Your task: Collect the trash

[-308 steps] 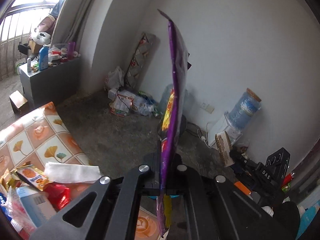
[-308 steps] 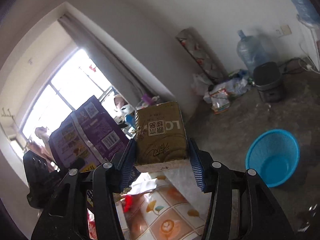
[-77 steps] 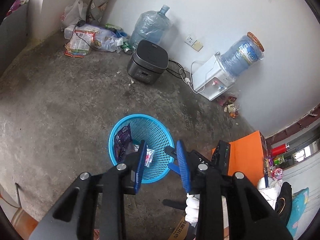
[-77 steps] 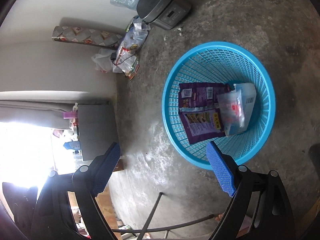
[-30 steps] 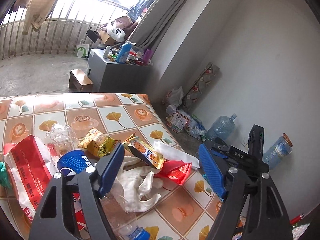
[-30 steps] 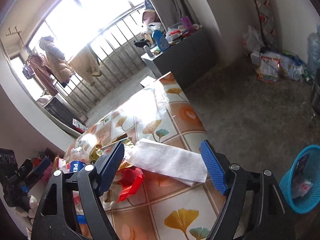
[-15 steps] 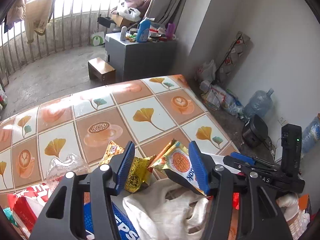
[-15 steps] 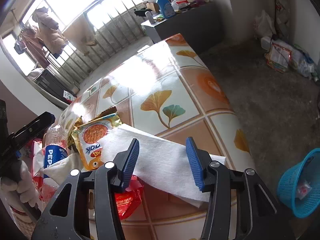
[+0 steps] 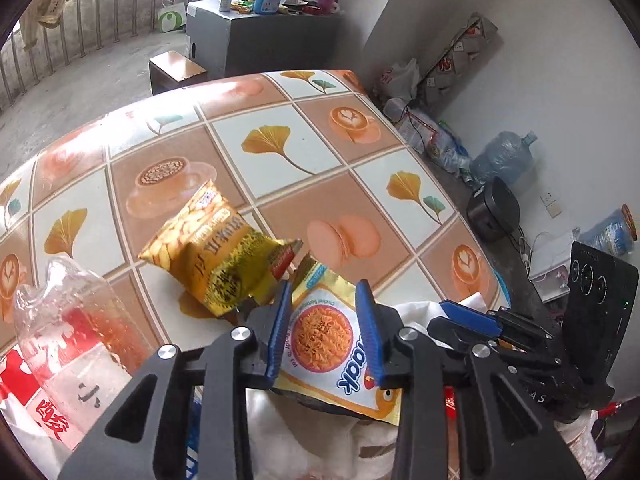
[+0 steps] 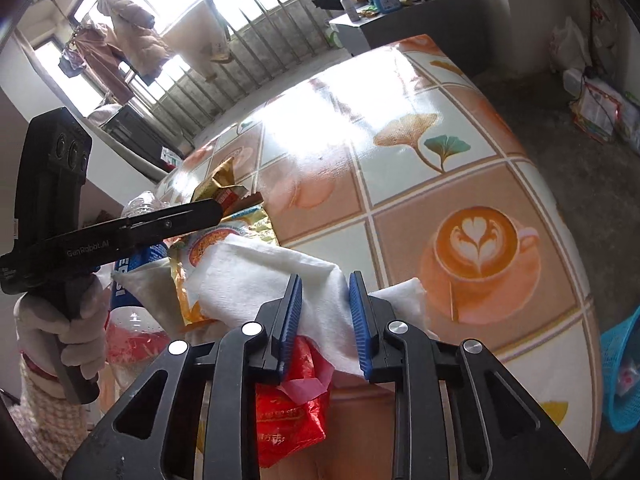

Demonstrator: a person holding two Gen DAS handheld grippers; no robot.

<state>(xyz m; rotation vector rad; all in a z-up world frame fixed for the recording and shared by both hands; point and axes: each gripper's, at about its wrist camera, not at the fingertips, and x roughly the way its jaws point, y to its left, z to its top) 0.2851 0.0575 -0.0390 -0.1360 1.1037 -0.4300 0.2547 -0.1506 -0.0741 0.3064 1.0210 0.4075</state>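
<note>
left gripper (image 9: pixel 323 308): blue pads set either side of the noodle snack packet (image 9: pixel 320 332), a gap visible on each side, so not clamped; fingers partly open. packet is propped on a white cloth (image 9: pixel 320 440), its top corner just beside a yellow biscuit bag (image 9: pixel 212 256) lying on the tiled tablecloth (image 9: pixel 280 148). a crushed clear plastic bottle (image 9: pixel 68 336) is seen to the left of the fingers.

right gripper (image 10: pixel 325 300): blue pads closed down around a bunched white paper towel (image 10: pixel 280 276); contact appears made on both sides, towel pinched between them. a red foil wrapper (image 10: pixel 288 412) lies under the fingers. the towel overlaps the noodle snack packet at its left end. the blue trash basket (image 10: pixel 620 376) stands on the floor past the table edge, at the far right, with some trash inside.
</note>
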